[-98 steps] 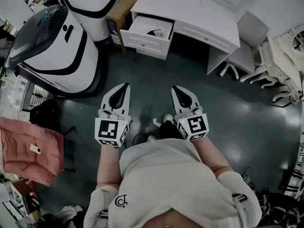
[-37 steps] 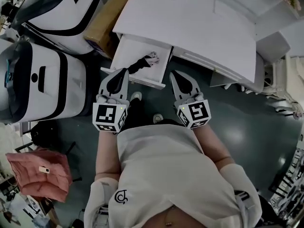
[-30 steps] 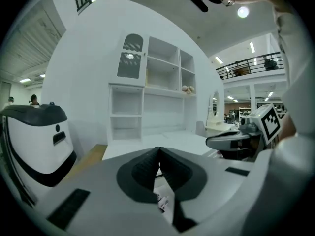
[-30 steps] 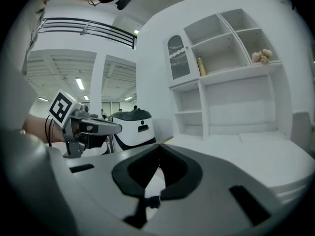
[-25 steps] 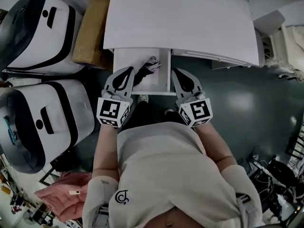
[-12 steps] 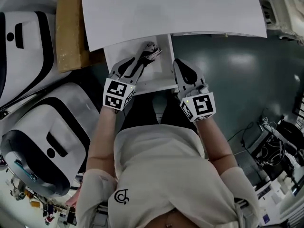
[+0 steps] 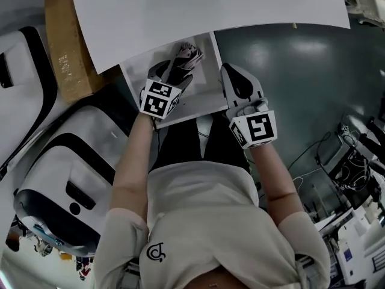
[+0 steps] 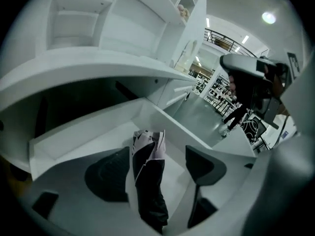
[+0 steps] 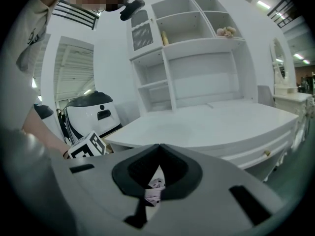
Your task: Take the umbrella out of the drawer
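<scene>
The folded dark umbrella (image 7: 185,58), with a paler patterned end, lies in the open white drawer (image 7: 204,89) under the desk top. My left gripper (image 7: 171,74) reaches down into the drawer. In the left gripper view its jaws (image 8: 157,148) are opening and stand on either side of the umbrella (image 8: 147,186); the pads (image 8: 106,176) do not press on it. My right gripper (image 7: 227,70) hangs shut by the drawer's right side. Its closed tips (image 9: 158,145) hide most of the drawer, and a bit of the umbrella (image 9: 154,187) shows through the gap below them.
The white desk top (image 7: 198,5) overhangs the back of the drawer. A brown cardboard box (image 7: 60,47) and a large white and black machine (image 7: 66,173) stand at the left. Cables and gear (image 7: 361,161) lie at the right. Shelves (image 9: 187,43) rise above the desk.
The person has come close to the desk. My left gripper dropped into the drawer and opened around the umbrella. My right gripper sank a little beside the drawer and stayed shut.
</scene>
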Demonstrator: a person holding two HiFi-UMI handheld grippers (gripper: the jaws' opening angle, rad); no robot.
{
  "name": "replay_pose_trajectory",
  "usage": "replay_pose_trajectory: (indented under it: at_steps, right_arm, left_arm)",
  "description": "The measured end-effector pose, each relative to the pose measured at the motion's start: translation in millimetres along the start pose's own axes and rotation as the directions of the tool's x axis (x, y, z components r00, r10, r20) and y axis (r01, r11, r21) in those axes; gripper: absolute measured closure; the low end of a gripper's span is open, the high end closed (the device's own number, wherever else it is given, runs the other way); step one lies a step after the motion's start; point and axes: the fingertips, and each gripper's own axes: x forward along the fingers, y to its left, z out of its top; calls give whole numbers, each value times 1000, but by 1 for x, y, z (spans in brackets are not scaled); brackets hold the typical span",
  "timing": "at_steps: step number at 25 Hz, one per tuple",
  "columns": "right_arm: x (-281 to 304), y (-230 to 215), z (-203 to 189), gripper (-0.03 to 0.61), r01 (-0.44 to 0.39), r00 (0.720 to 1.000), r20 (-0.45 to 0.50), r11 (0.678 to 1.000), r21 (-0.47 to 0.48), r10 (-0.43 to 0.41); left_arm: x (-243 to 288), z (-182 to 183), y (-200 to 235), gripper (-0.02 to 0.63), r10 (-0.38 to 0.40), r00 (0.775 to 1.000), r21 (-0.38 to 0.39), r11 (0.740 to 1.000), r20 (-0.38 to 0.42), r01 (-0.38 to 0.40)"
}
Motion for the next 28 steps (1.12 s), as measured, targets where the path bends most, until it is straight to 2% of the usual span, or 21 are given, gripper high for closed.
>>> replay_pose_trajectory:
  at_steps: [6, 14, 19, 22, 28]
  right_arm:
    - [11, -8, -19, 572, 11, 1000, -12, 1000, 24, -10]
    - [21, -24, -36, 572, 39, 999, -26, 997, 70, -38]
    - [20, -29, -40, 572, 43, 999, -35, 994, 103, -40]
    - [20, -34, -46, 572, 46, 998, -46, 991, 126, -40]
    - [21, -38, -45, 572, 49, 998, -51, 990, 136, -42]
  left_arm:
    - [46, -18, 16, 233, 24, 996, 2, 1000, -91, -24]
    - [87, -34, 22, 224, 51, 979, 71, 997, -198, -38]
    - [95, -35, 28, 227, 126, 970, 95, 990, -206, -108]
    - [94, -33, 35, 285, 158, 968, 101, 985, -195, -140]
    - [92, -35, 41, 346, 172, 966, 86, 984, -194, -157]
